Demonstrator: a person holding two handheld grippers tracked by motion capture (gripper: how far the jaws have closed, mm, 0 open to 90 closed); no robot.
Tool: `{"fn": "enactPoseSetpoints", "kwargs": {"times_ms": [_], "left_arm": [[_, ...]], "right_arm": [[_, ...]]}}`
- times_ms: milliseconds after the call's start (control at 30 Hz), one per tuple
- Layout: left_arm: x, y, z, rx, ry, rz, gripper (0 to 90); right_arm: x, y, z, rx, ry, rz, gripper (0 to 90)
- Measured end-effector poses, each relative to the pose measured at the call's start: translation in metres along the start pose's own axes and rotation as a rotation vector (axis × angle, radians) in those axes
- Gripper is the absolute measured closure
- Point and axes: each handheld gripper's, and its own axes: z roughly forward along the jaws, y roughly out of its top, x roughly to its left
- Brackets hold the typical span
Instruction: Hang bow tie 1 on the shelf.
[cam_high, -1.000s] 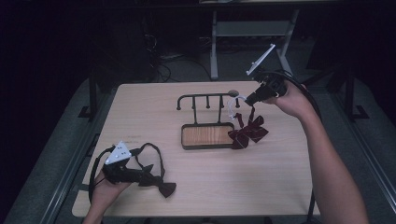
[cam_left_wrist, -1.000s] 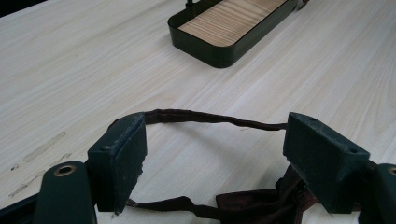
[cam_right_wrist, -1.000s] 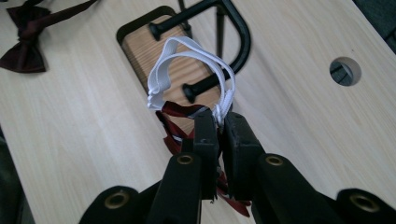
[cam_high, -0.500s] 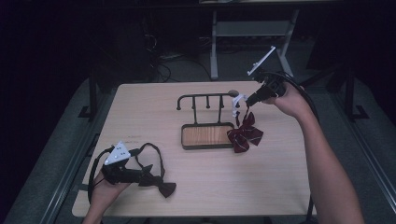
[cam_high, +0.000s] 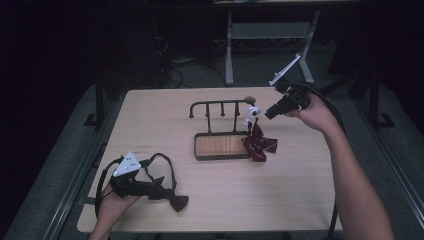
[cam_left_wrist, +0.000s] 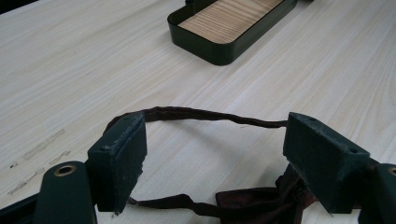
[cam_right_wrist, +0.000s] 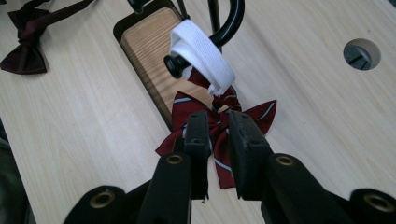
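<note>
Reaching across the desk (cam_high: 150, 115) toward two o'clock, the person's right forearm stretches long and nearly straight, its right tongs (cam_high: 267, 113) angled down beside the striped bow tie (cam_high: 259, 145), which hangs by its white elastic band (cam_right_wrist: 201, 49) from the end hook of the black rack (cam_high: 220, 104). Since the earlier frames the bow tie has settled lower against the wooden tray (cam_high: 220, 145) at centre, and the tongs have drawn back a little. At seven o'clock the left hand (cam_high: 112, 205) rests low with its left tongs (cam_high: 150, 186) released, jaws wide apart around the strap of the dark bow tie (cam_high: 176, 202). The right gripper view gives what the high view cannot (the jaws' gap): nearly closed, with a narrow slit between them, apparently grasping nothing, the striped tie lying just beyond.
</note>
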Motion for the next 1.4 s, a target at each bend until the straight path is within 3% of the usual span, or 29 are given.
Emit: {"fn": "enactPoseSetpoints", "kwargs": {"times_ms": [700, 1400], "left_arm": [[-0.004, 0.002, 0.003, 0.010, -0.007, 0.009, 22.1], [-0.006, 0.003, 0.003, 0.016, -0.002, 0.009, 23.3]], "right_arm": [[0.006, -0.038, 0.008, -0.027, 0.043, 0.023, 64.9], [0.021, -0.058, 0.017, -0.056, 0.050, 0.020, 54.2]]}}
